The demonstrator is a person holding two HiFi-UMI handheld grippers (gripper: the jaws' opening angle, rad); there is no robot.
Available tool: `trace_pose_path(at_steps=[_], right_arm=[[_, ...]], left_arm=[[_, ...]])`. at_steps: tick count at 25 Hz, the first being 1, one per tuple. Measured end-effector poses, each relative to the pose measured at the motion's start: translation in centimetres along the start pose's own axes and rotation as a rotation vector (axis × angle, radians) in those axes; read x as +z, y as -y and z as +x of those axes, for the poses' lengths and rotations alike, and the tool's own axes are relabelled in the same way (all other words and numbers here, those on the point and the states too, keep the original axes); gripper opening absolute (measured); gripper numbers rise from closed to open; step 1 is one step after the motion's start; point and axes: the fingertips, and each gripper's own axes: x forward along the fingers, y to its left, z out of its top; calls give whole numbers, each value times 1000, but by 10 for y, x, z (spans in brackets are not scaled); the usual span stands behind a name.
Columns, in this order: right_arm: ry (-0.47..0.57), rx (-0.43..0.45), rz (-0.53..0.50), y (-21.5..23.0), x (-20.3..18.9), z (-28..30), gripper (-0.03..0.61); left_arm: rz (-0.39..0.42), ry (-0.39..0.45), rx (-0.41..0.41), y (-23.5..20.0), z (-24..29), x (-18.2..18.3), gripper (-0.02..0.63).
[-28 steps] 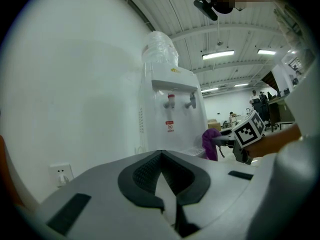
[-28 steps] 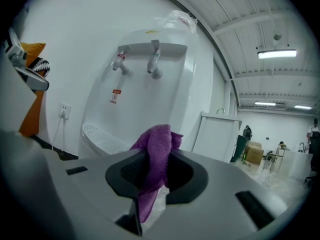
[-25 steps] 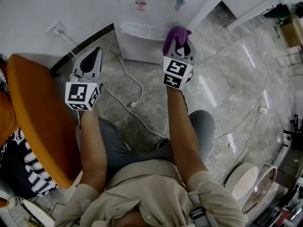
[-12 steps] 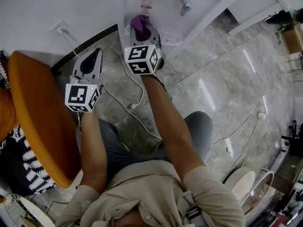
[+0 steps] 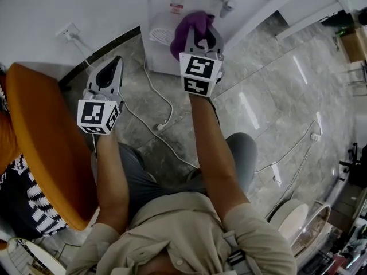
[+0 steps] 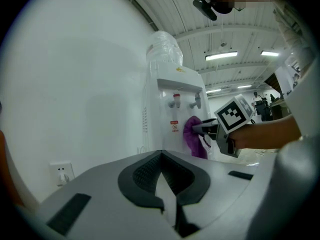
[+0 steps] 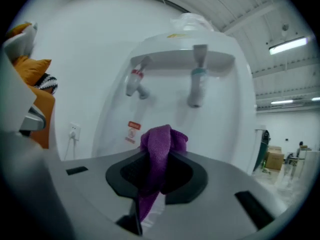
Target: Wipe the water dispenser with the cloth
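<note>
The right gripper (image 7: 156, 181) squeezes the purple cloth (image 7: 161, 143) tight. The cloth is at the front of the white water dispenser (image 7: 225, 114), under its taps (image 7: 196, 86). The left gripper (image 6: 167, 196) is closed on nothing. A clear bottle (image 6: 164, 46) sits on top.

Beige shirt (image 5: 172, 228), grey trousers (image 5: 135, 176); grey left tool (image 5: 115, 65), right tool (image 5: 202, 34); black-white marker cubes (image 5: 97, 116).

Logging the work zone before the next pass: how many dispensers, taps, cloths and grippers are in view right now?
water dispenser: 1
taps: 2, red tap and blue tap
purple cloth: 1
grippers: 2, left gripper and right gripper
Total: 6
</note>
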Motion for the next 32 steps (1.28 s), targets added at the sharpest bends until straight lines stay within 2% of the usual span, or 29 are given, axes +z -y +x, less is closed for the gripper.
trace_pose_path(at_steps=[4,8,17,24,32], right_arm=[[11,-151,28,52,-1,-16,83],[5,-169,21,58,-2,-18,83],[36,-80,-6,5,16,1,81],[29,109,-88,-71,26,25,81],[39,98,-70,-60,29,22,80]], left_arm=[[-2,1,-18,3,4,-2,15],[-1,-3,-26,3,6,-4,15],[-6,8,-14,-5,-1,-1,15],[-5,15,-2,-8,-9,1,15],[1,20,4,-8,-10,6,15]])
